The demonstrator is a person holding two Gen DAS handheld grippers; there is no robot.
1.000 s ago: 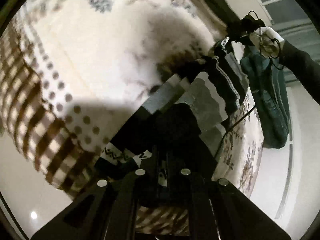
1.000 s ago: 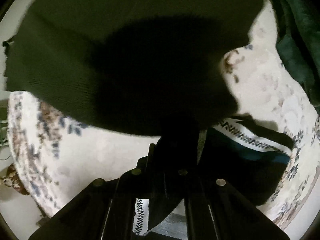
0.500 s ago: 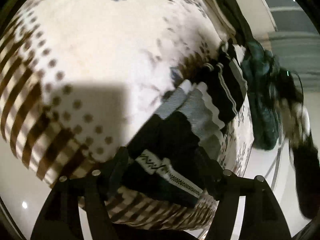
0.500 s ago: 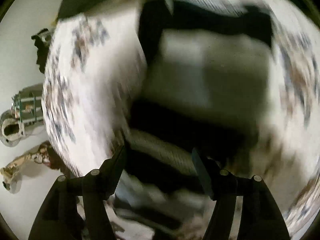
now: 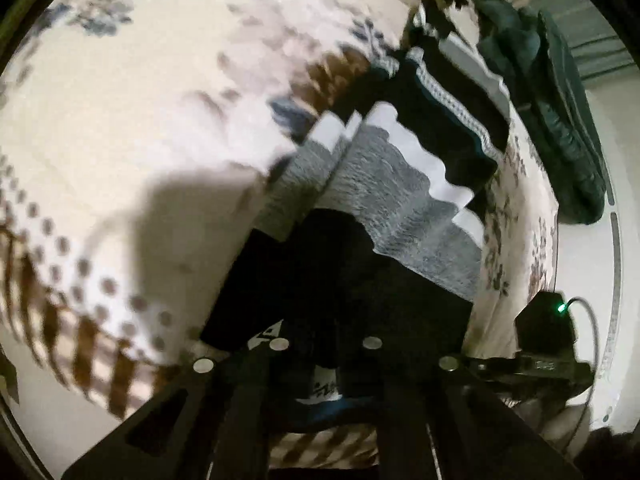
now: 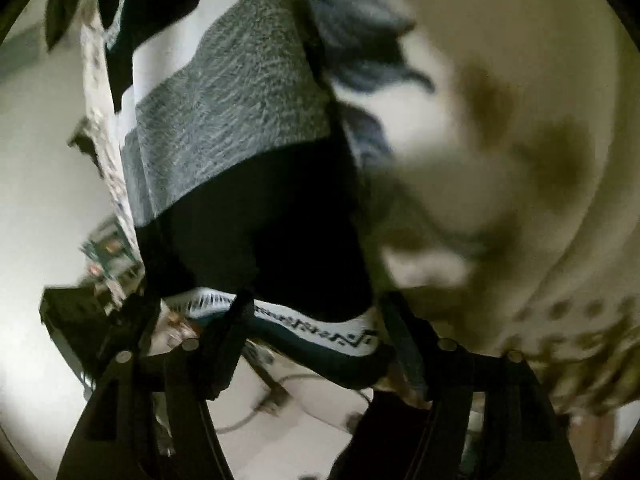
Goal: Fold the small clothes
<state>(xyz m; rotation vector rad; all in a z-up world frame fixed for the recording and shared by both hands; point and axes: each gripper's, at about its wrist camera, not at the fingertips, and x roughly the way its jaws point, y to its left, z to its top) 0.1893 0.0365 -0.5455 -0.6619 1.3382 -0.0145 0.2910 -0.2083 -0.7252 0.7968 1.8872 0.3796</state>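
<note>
Left wrist: left tool [image 5: 326, 360] is clamped on the near black hem of the garment [image 5: 392, 184], a striped black/grey/white knit lying flat on the patterned bedspread [image 5: 160, 100]. Garment runs from 6 o'clock up to 1 o'clock. Dark green jacket [image 5: 560, 112] at 2 o'clock, black box [image 5: 546, 324] with a green light at 4 o'clock.

Right wrist: right tool [image 6: 316, 320] straddles the zigzag-trimmed hem [image 6: 320, 326], jaws closing, fabric between them, pads not yet pressing as far as I can tell. Blurred.

Handling: light, soft, limp knit; it'll sag and drag. Best grip is the hem corners, pinching both layers.
</note>
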